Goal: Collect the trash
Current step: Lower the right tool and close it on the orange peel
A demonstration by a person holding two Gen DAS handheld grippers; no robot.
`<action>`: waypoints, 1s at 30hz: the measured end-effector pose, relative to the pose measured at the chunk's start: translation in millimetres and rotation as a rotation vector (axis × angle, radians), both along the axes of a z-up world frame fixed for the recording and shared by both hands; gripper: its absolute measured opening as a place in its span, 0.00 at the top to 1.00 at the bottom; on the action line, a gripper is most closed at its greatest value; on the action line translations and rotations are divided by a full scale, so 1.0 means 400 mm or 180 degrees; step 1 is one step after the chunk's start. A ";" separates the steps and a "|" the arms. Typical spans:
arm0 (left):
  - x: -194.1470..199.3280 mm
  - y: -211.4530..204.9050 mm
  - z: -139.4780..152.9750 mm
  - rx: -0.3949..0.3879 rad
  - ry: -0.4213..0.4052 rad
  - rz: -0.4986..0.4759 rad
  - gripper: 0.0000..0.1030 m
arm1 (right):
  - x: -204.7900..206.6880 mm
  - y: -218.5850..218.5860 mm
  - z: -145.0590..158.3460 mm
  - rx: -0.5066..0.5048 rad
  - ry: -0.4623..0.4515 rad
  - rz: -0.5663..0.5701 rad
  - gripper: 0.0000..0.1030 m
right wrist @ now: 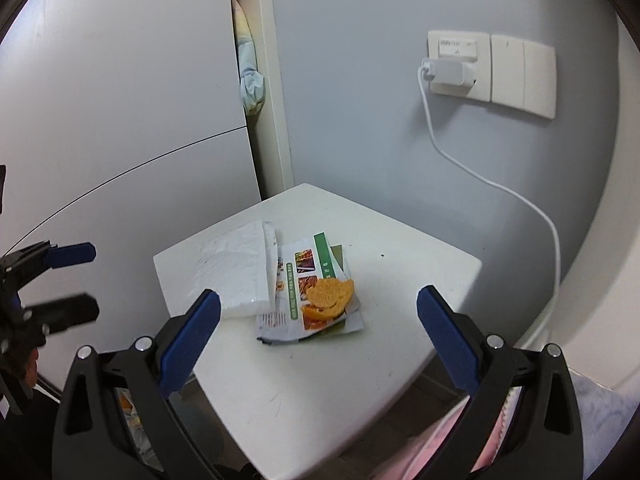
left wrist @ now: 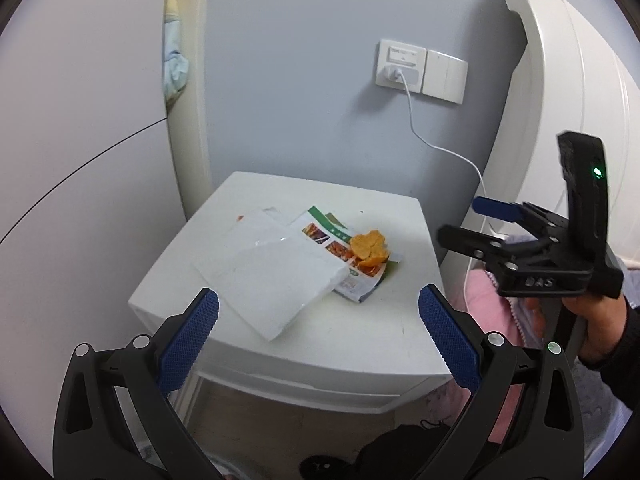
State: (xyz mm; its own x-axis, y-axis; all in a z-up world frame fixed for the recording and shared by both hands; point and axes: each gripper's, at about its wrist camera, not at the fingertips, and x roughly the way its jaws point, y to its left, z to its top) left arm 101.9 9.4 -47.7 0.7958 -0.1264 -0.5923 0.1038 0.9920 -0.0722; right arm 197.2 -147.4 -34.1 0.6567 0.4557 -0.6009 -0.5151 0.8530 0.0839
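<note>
Trash is sitting in a small heap on the white worktop [right wrist: 400, 264]: orange peel [right wrist: 329, 293] is resting on a printed leaflet [right wrist: 294, 308], and a white foam sheet [right wrist: 236, 272] is lying beside it, overlapping the leaflet's edge. You are holding both grippers short of the pile, empty. Your left gripper [left wrist: 318, 330] is standing with its jaws wide apart, and your right gripper [right wrist: 318, 332] likewise. Peel is looking light, curled and somewhat springy, so you are probably best pinching it at a raised rim. Foam is looking stiff but brittle; take it by a free edge overhanging nothing. Leaflet is thin and limp, likely hard to lift flat, so a curled corner is looking like your best hold.
</note>
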 end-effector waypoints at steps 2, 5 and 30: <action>0.020 -0.008 -0.003 0.0015 0.0009 -0.0036 0.06 | 0.028 0.006 -0.012 0.0008 0.0061 0.0053 0.07; 0.044 -0.014 -0.007 0.0006 -0.0002 -0.0078 0.06 | 0.061 0.017 -0.036 -0.0077 0.0141 0.0115 0.07; 0.193 -0.007 -0.133 -0.0062 0.0224 -0.0163 0.06 | 0.228 0.098 -0.208 -0.0320 0.0654 0.0269 0.19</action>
